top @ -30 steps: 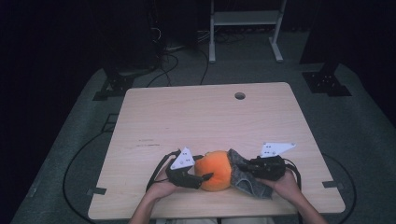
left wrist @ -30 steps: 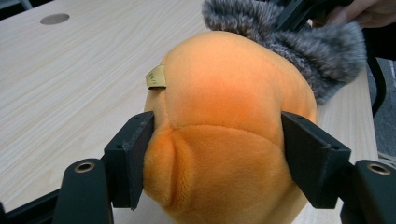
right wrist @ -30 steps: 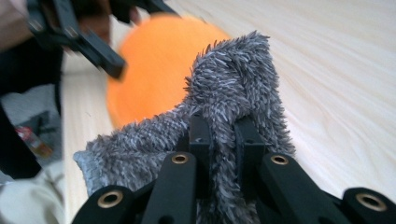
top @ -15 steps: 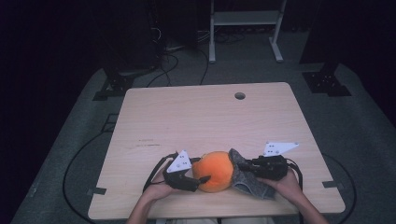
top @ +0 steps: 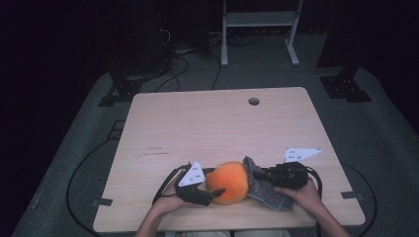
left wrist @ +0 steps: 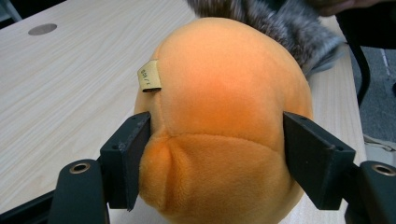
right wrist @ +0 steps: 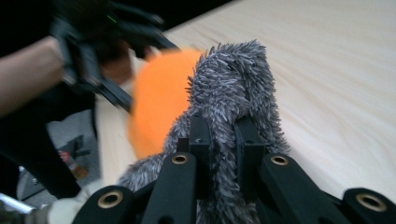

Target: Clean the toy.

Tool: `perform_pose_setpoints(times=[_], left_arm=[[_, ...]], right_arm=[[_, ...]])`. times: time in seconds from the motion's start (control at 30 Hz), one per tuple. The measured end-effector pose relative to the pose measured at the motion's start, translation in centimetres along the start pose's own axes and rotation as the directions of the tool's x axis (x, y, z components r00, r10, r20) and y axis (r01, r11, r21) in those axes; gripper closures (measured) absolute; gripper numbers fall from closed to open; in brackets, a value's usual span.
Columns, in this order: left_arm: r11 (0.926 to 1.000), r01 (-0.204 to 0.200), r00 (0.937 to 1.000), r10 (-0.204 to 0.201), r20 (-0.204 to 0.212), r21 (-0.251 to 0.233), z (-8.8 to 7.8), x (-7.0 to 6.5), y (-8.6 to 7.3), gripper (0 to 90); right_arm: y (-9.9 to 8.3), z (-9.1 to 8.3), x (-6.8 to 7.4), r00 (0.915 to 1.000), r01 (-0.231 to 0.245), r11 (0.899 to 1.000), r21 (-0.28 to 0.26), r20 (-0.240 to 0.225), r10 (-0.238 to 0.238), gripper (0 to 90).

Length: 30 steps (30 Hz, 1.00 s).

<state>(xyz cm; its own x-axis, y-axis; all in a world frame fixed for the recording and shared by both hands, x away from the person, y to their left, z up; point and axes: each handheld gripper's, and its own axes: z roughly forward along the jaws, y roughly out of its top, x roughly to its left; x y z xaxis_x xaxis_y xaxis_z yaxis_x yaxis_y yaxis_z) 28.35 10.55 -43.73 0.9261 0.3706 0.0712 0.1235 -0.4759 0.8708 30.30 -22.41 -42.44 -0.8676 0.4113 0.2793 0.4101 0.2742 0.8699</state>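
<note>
Orange plush ball (left wrist: 224, 121), round, seamed, small tan tag, grey fuzzy cloth (right wrist: 233, 93) behind

Before me: my light wooden table (top: 197, 128) with its round cable hole (top: 254, 101); beyond, a white metal stand (top: 259, 19) and floor cables (top: 188, 54).

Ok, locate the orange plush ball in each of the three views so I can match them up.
High view: the orange plush ball sits near the table's front edge, between both tools.
Left gripper view: it takes up the centre, between the two black jaws.
Right gripper view: a blurred orange shape left of centre, behind the fur.
Shared landmark: the grey furry cloth touching the ball.
</note>
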Motion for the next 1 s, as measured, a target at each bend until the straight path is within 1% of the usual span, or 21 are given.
perform_pose_setpoints(times=[0.13, 0.17, 0.2, 0.27, 0.3, 0.33, 0.37, 0.4, 0.47, 0.5, 0.57, 0.6, 0.63, 0.67, 0.7, 0.73, 0.77, 0.83, 0.87, 0.93, 1.0], left_arm=[[0.9996, -0.027, 0.9996, 0.027, -0.004, 0.000, 0.2, -0.4, 0.2, 27.6], [0.9995, -0.031, 0.9995, 0.031, -0.006, 0.001, 0.3, -0.6, 0.3, 27.1], [0.9994, -0.035, 0.9994, 0.035, -0.007, 0.009, 0.3, -0.6, 0.4, 25.9], [0.9998, 0.009, 1.0000, -0.009, 0.001, 0.017, 0.3, -0.3, 0.7, 16.7], [0.9990, 0.037, 0.9993, -0.037, -0.009, 0.026, 0.4, 0.0, 0.8, 12.5], [0.9954, 0.083, 0.9966, -0.082, -0.007, 0.050, 0.7, 0.2, 0.9, 8.5], [0.9907, 0.120, 0.9925, -0.121, 0.015, 0.065, 1.1, 0.4, 0.9, 8.0], [0.9882, 0.137, 0.9898, -0.139, 0.030, 0.069, 1.6, 0.4, 0.8, 10.4], [0.9943, 0.092, 0.9956, -0.093, 0.013, 0.053, 1.8, -0.1, 1.1, 15.4], [0.9963, 0.073, 0.9974, -0.073, -0.001, 0.045, 1.8, -0.3, 1.3, 21.5], [0.9999, 0.013, 0.9979, -0.013, -0.063, -0.008, 1.6, -0.8, 1.8, 30.3], [0.9995, -0.022, 0.9952, 0.020, -0.096, -0.022, 1.7, -1.0, 1.9, 32.1], [0.9957, -0.083, 0.9848, 0.075, -0.156, -0.041, 1.9, -1.3, 2.1, 32.7], [0.9926, -0.110, 0.9787, 0.099, -0.180, -0.051, 2.2, -1.4, 2.1, 32.6], [0.9911, -0.120, 0.9785, 0.108, -0.175, -0.057, 2.5, -1.5, 2.0, 32.2], [0.9909, -0.128, 0.9827, 0.122, -0.140, -0.040, 2.9, -1.5, 1.8, 31.8], [0.9880, -0.151, 0.9799, 0.145, -0.136, -0.032, 2.9, -1.6, 1.6, 31.1], [0.9889, -0.146, 0.9818, 0.142, -0.127, -0.027, 2.9, -1.7, 1.2, 30.1], [0.9898, -0.139, 0.9834, 0.134, -0.122, -0.030, 2.7, -1.6, 1.0, 29.4], [0.9937, -0.104, 0.9886, 0.099, -0.114, -0.041, 2.5, -1.3, 0.7, 27.0], [0.9984, -0.033, 0.9958, 0.029, -0.087, -0.047, 2.2, -0.8, 0.9, 18.5]], right_arm=[[1.3, 0.9, 0.8, 0.9976, 0.025, 0.999, -0.042, -0.064, -0.027, 79.9], [1.4, 1.3, 0.9, 0.9973, 0.028, 0.999, -0.041, -0.067, -0.031, 79.9], [1.4, 1.8, 1.0, 0.9977, 0.044, 0.999, -0.019, -0.051, -0.045, 80.0], [1.1, 2.2, 1.0, 0.9979, 0.047, 0.999, -0.014, -0.043, -0.048, 80.1], [1.1, 2.1, 1.1, 0.9979, 0.051, 0.999, -0.015, -0.038, -0.052, 80.1], [1.0, 2.1, 1.2, 0.9979, 0.057, 0.998, -0.018, -0.031, -0.058, 80.0], [0.9, 2.0, 1.2, 0.9978, 0.058, 0.998, -0.018, -0.030, -0.059, 80.0], [0.8, 1.8, 1.1, 0.9980, 0.056, 0.998, -0.020, -0.030, -0.056, 80.0], [0.5, 1.6, 0.9, 0.9988, 0.048, 0.999, -0.012, -0.013, -0.048, 80.0], [0.4, 1.3, 0.7, 0.9990, 0.043, 0.999, -0.014, -0.009, -0.043, 80.0], [0.4, 0.8, 0.7, 0.9992, 0.040, 0.999, -0.023, 0.007, -0.039, 80.0], [0.6, 0.4, 0.8, 0.9986, 0.050, 0.998, -0.039, 0.019, -0.049, 80.0], [0.8, 0.1, 0.9, 0.9985, 0.052, 0.997, -0.054, 0.022, -0.051, 80.0], [1.2, -0.1, 1.0, 0.9985, 0.055, 0.994, -0.090, 0.010, -0.054, 80.0], [1.4, -0.2, 1.1, 0.9985, 0.055, 0.993, -0.107, 0.005, -0.055, 80.0], [1.7, 0.0, 1.3, 0.9978, 0.066, 0.991, -0.116, 0.010, -0.065, 80.0], [1.9, 0.5, 1.5, 0.9968, 0.079, 0.992, -0.097, 0.020, -0.077, 80.0], [1.8, 1.4, 1.6, 0.9931, 0.110, 0.993, -0.050, 0.046, -0.108, 80.0], [1.7, 1.6, 1.6, 0.9931, 0.110, 0.993, -0.046, 0.046, -0.108, 80.0], [1.6, 1.6, 1.4, 0.9930, 0.102, 0.994, -0.045, 0.063, -0.099, 80.1], [1.3, 1.5, 0.9, 0.9947, 0.075, 0.996, -0.043, 0.073, -0.072, 80.3]])
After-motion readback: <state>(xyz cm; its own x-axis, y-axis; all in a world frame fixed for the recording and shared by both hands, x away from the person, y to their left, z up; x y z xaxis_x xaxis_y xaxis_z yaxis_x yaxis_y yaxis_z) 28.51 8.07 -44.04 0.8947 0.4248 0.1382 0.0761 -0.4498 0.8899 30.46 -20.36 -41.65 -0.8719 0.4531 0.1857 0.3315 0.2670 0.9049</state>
